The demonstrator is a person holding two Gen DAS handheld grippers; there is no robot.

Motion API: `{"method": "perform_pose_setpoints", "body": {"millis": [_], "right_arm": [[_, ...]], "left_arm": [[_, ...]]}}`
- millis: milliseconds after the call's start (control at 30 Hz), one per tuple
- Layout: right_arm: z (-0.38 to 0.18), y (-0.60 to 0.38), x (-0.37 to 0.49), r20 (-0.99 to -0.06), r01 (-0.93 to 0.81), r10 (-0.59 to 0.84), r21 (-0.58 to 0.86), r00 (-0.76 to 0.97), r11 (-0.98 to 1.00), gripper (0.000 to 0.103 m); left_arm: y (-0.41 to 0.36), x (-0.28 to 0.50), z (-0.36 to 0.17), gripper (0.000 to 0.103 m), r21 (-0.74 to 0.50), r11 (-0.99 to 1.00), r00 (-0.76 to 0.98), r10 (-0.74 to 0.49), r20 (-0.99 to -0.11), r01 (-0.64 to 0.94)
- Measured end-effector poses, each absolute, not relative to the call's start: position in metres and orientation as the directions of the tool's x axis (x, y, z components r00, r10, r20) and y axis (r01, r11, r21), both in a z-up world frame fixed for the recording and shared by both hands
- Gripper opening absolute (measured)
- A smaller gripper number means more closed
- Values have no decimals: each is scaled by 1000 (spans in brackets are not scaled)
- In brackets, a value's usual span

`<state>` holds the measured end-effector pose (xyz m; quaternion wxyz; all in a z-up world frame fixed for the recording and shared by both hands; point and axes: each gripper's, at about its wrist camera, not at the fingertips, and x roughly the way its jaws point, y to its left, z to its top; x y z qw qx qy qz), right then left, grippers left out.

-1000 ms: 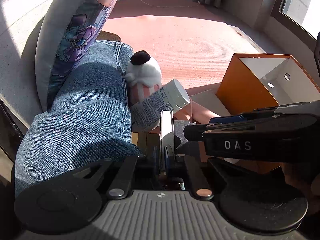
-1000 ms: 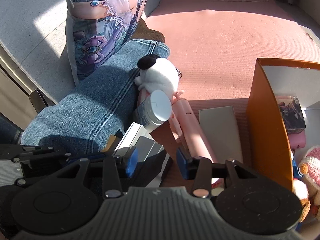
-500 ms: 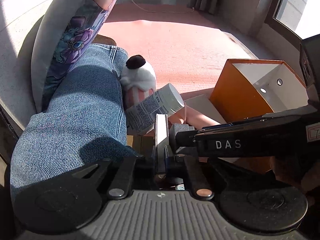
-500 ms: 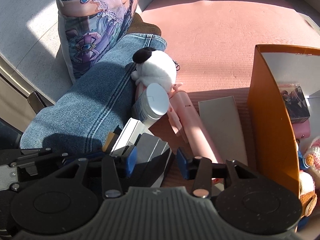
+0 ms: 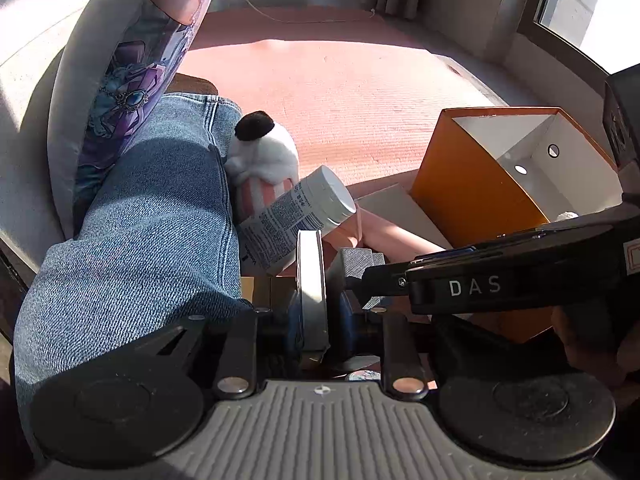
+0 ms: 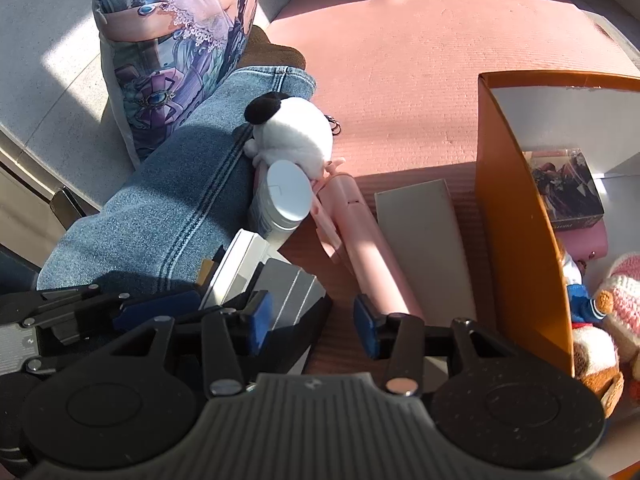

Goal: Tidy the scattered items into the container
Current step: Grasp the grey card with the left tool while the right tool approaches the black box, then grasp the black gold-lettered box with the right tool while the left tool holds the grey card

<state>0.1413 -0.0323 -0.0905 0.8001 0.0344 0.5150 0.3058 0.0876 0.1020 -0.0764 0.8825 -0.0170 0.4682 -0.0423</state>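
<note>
The left gripper point(image 5: 318, 320) is loosening around the thin white box point(image 5: 311, 280), jaws having just been opening, near the orange container point(image 5: 460, 192) at right, so transfer remains outstanding.

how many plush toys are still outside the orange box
1: the black-and-white plush lies on the mat against the denim leg, behind the white bottle. Others may be hidden.

Both wrist cameras look steeply down from close above the floor clutter. Each frames the white bottle point(image 5: 296, 216) point(image 6: 282, 200) centrally and the orange box point(image 5: 472, 188) point(image 6: 516, 240) at right.
</note>
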Motion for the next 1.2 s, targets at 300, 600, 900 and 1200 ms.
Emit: {"method": "perform_pose_setpoints", "body": {"millis": [300,600,900,1200], "right_arm": [[-89,-36,137,-808,-453,518,365,279,813,46],[-83,-40,142,-788,-407,550,423,277,810,49],[-98,-30,144,-823,-389,524,418,221,821,48],[-106,-26,145,-833,-374,515,420,203,827,43]], "left_arm": [[97,90,-79,26,-35,997,544,-66,-837,68],[96,95,-87,26,-119,988,503,-150,-851,94],[95,95,-88,26,-113,990,510,-142,-849,87],[90,98,-90,25,-71,994,506,-106,-856,88]]}}
